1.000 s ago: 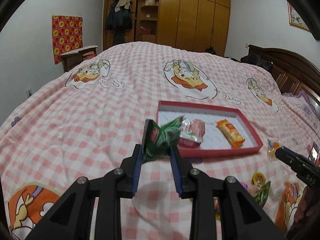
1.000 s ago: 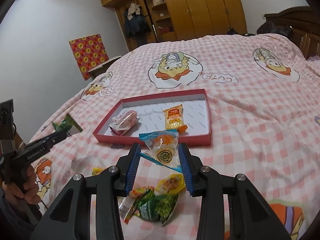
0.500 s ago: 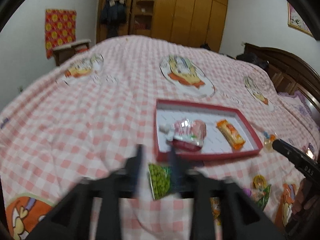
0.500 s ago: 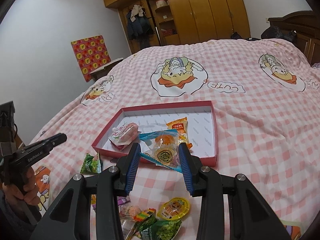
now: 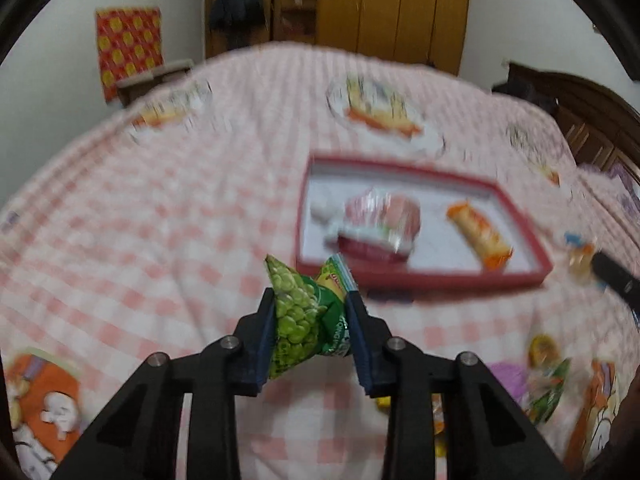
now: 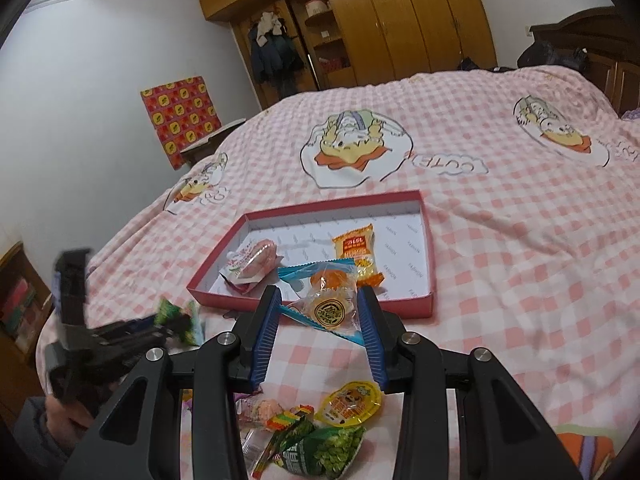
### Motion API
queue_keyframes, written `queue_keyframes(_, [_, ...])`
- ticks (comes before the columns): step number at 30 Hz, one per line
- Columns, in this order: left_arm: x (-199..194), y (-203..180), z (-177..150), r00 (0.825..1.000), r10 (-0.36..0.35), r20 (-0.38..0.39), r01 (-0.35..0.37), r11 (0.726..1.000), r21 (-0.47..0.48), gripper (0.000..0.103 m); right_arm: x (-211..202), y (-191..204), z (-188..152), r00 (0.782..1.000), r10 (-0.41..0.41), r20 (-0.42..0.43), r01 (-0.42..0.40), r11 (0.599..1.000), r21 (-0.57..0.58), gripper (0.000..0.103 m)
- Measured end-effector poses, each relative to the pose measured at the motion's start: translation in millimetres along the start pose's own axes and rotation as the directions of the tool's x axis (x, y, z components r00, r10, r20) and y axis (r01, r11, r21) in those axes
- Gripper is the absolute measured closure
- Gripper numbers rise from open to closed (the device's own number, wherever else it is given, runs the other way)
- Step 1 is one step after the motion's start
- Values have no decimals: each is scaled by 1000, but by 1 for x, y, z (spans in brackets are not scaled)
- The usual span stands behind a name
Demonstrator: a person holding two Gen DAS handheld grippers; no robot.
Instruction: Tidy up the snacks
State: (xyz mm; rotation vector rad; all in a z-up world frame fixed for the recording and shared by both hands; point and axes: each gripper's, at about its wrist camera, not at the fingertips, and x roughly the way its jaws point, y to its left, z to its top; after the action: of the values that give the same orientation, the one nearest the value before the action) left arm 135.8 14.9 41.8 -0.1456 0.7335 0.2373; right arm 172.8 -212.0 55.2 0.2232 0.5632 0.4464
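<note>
A green pea packet (image 5: 300, 312) stands between the blue pads of my left gripper (image 5: 311, 296). The jaws are closing and the pads press on it, just short of the red tray (image 5: 420, 280). The tray's white floor holds a pink-wrapped cake (image 5: 380, 224) and an orange packet (image 5: 478, 236). My right gripper (image 6: 318, 304) is shut on a clear, blue-edged packet (image 6: 332, 300) with an orange pastry, held above the tray's front rim (image 6: 408, 306). In the right wrist view the left gripper (image 6: 168, 324) sits low to the left of the tray, blurred.
Several loose snacks (image 6: 320, 432) lie on the pink checked bedspread (image 6: 520, 240) below the right gripper. A wooden wardrobe (image 6: 400, 20) and a dark headboard (image 6: 592, 40) stand beyond the bed. A small table (image 5: 152, 80) is at the far left.
Half a second ago the green packet lay on the bedspread in front of the left jaws. The left gripper has since sunk and closed on it. The right gripper kept its packet.
</note>
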Motion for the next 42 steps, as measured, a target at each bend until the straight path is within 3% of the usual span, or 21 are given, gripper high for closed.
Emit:
queue_keyframes(7, [-20,-10,31,996,-8,86,8,1000,1,68,3,4,9,1000,-8,6,8,1000,-20,63])
queue_keyframes(11, [-13,-14,43,996,-42,82,41,999,5,68,12,3,16,1000,-16,-2,16,999,-42,63])
queue_keyframes(24, [43,-16,67,998,-47,37,47,999,6,68,50,-7,35,998,-50,-25,48,997,-60,63])
queue_keyframes(32, [83,-10,62,998,-57,-3,57,997,46,67,98,-43,23,992,-109,-71,110,994,19,63])
queue_keyframes(37, [91,-8,53,998,-58,33,56,996,65,65,111,-42,13,984,-157,-85,155,988,-26,63])
queue_keyframes(42, [88,-8,46,994,-86,71,81,994,79,65,112,-42,13,987,-135,-88,133,991,-28,63])
